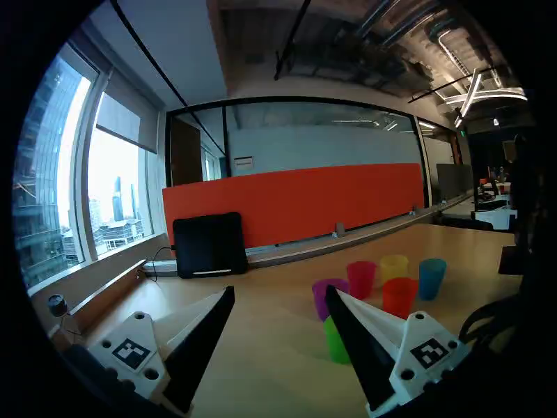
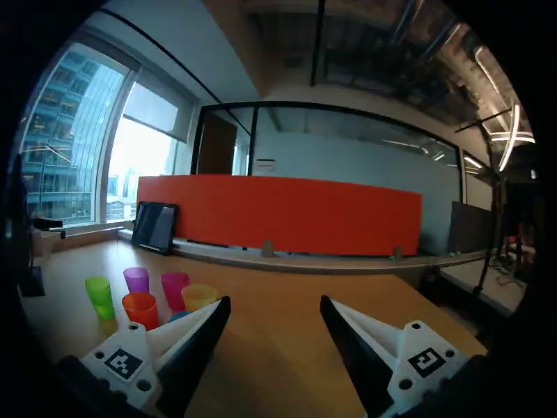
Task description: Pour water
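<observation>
Left gripper view: left gripper (image 1: 278, 289) is held low over the wooden desk (image 1: 278, 362), fingers released and spread wide, nothing between them. Six plastic cups stand in a tight cluster on the desk, well in from its far edge: purple cup (image 1: 326, 291), magenta cup (image 1: 361, 277), yellow cup (image 1: 393, 267), blue cup (image 1: 432, 277), orange cup (image 1: 399, 296), and the green cup (image 1: 335, 343) nearest, partly hidden behind one finger. Cups stand upright, just beside or touching each other; I cannot tell whether any holds water. A dark tablet (image 1: 209, 244) leans at the desk's far edge near the window-side corner, in front of the orange partition (image 1: 299, 198). Right gripper view: right gripper (image 2: 275, 299) likewise has its fingers released, gripping nothing. The same cluster sits off toward the window-side end of the desk: green cup (image 2: 99, 296), purple cup (image 2: 136, 279), magenta cup (image 2: 174, 287), yellow cup (image 2: 198, 296), orange cup (image 2: 140, 308); the blue cup is a sliver at the finger's edge. Judgement: the task is at its opening, the approach, with no cup grasped yet and no pouring begun. Next move calls for picking the source cup, bringing one pair of fingers astride it alone without nudging its neighbours, then closing before lifting. The tight packing makes an outer cup the easier pick.
</observation>
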Tool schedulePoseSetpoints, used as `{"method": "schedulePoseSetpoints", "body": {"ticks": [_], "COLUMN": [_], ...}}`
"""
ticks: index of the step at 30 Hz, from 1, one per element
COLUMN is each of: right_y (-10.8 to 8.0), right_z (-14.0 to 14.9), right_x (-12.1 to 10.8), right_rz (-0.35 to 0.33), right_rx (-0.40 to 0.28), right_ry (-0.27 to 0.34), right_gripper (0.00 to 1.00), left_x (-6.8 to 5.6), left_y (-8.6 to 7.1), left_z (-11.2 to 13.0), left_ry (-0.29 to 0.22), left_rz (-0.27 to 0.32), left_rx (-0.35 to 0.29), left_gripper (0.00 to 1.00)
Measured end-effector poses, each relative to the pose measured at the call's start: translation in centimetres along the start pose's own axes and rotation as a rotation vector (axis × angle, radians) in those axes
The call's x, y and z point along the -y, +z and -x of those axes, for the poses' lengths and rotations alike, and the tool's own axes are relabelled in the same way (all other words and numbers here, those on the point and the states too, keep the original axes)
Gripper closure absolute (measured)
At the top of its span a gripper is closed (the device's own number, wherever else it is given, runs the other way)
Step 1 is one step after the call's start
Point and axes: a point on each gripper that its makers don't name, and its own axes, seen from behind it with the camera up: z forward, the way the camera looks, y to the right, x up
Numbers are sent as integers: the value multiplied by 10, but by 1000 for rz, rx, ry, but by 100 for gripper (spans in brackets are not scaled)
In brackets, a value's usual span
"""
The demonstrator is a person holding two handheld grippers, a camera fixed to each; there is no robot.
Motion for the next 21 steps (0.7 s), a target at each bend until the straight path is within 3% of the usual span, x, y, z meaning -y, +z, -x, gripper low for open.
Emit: {"method": "schedulePoseSetpoints", "body": {"ticks": [9,21], "right_y": [-4,-4], "right_z": [-1,0], "right_x": [-4,-1], "right_rz": [76,108], "right_rx": [-37,-73], "right_ry": [19,27], "right_gripper": [0,0], "left_x": [-3,-5], "left_y": [3,9], "left_z": [0,9], "left_ry": [-29,-37], "left_rz": [-23,-51], "left_rx": [-11,-13], "left_gripper": [4,3]}}
